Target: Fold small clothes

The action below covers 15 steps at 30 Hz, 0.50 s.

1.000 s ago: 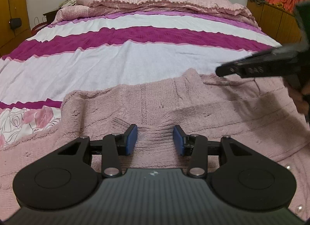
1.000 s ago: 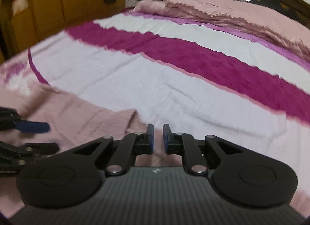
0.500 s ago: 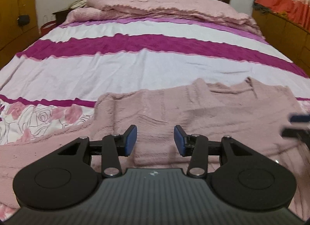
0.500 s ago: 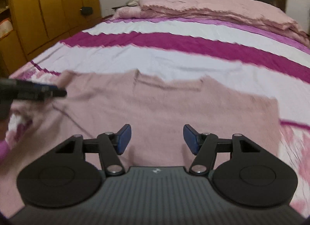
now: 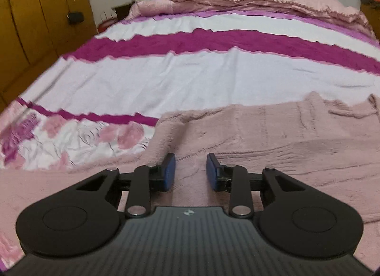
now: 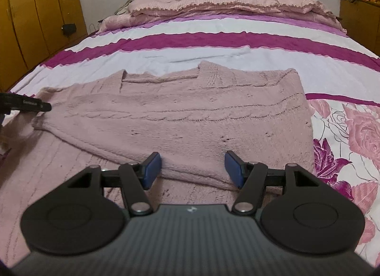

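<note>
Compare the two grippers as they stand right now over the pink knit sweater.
The left gripper has a narrow gap between its pads, and its jaws are closing; the right gripper stands much wider. The left hangs over one flat layer of the pink knit sweater; the right straddles the folded edge. Both have blue pads, and neither pinches fabric.

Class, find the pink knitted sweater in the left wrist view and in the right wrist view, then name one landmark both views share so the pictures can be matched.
Left wrist view: the sweater fills the lower right, from beside the floral sheet to the right edge.
Right wrist view: the sweater lies across the centre, its folded edge just beyond the right tool.
Shared landmark: the magenta stripe across the bedspread.
</note>
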Each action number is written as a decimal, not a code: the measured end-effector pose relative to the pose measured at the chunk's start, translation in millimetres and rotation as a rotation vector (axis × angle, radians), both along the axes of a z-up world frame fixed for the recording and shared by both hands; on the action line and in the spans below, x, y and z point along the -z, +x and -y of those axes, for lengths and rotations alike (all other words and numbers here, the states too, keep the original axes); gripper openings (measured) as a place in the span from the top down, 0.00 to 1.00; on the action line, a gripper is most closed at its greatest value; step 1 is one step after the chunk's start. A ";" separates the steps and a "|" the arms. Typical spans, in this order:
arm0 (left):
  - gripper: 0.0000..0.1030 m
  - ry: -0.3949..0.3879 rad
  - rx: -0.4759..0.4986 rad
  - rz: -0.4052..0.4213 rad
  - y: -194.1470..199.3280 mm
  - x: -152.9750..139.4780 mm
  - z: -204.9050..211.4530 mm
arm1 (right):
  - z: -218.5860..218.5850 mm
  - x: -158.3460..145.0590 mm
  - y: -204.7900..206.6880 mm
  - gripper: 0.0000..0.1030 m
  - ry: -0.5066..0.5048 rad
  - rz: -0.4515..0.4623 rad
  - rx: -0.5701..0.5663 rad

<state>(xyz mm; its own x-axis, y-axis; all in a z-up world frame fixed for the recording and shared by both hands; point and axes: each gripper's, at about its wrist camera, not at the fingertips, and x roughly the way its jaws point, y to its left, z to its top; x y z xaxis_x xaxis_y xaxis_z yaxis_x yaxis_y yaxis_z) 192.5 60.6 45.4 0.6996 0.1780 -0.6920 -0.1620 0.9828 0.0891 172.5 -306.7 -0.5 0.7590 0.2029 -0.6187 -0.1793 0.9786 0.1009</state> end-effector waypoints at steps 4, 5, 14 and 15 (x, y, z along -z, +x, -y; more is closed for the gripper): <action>0.64 -0.076 0.008 0.006 -7.4 -11.5 -9.1 | -1.2 -2.8 -4.2 0.40 0.004 0.003 0.013; 0.64 -0.105 0.018 0.014 -11.9 -15.9 -10.2 | -1.7 -5.4 -5.9 0.40 0.007 0.000 0.020; 0.63 -0.118 0.051 0.026 -35.1 -21.4 -4.5 | -3.7 -2.1 -11.3 0.39 0.003 0.002 0.064; 0.63 -0.125 0.047 0.034 -41.4 -25.1 -6.1 | -4.3 -5.1 -12.6 0.39 0.011 0.005 0.076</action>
<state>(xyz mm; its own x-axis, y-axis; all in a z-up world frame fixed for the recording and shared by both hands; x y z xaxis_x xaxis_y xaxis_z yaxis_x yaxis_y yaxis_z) 151.1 66.7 70.5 0.7285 0.0589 -0.6825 -0.1168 0.9924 -0.0389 159.8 -302.4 4.5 0.7758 0.1511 -0.6126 -0.1047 0.9883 0.1112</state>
